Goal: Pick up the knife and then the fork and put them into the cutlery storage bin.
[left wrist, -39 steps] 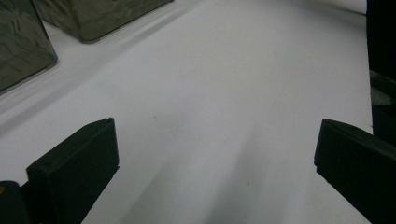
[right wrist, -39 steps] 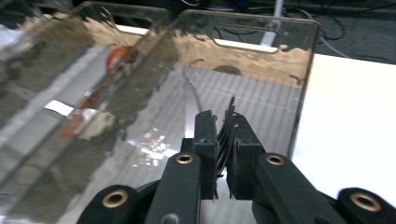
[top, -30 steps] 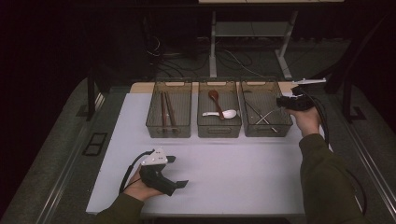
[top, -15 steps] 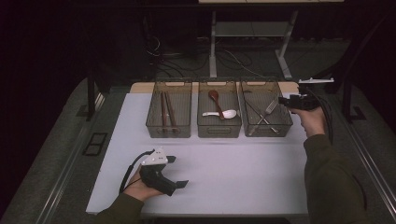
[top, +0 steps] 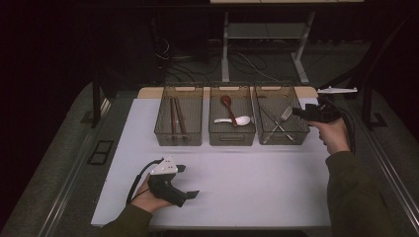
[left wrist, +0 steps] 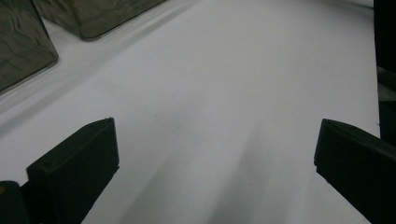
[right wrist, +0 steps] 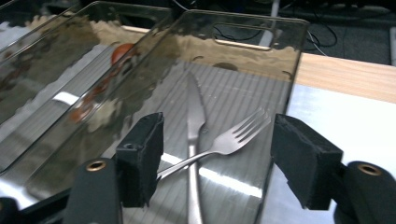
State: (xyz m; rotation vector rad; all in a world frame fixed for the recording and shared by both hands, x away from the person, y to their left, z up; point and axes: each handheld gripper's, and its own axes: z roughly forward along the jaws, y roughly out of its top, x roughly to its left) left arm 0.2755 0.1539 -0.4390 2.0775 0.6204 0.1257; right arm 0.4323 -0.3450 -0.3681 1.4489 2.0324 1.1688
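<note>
— Now, where's the steel fork (right wrist: pixel 232 136)?

— In the right-hand clear plastic bin (top: pixel 299 129), lying across the table knife (right wrist: pixel 194 140). The right gripper (right wrist: pixel 217 156) has just been opening, nothing between its jaws.

— And the left gripper (left wrist: pixel 215 168)?

— Spread wide, empty, on the white tabletop (top: pixel 247 182) in front of that bin.

— Advice?

— I'd lift clear of the bin's wall without nudging it.

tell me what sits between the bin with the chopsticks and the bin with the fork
In the high view, a third bin stands between them, holding a white spoon and a red-brown spoon.
</note>
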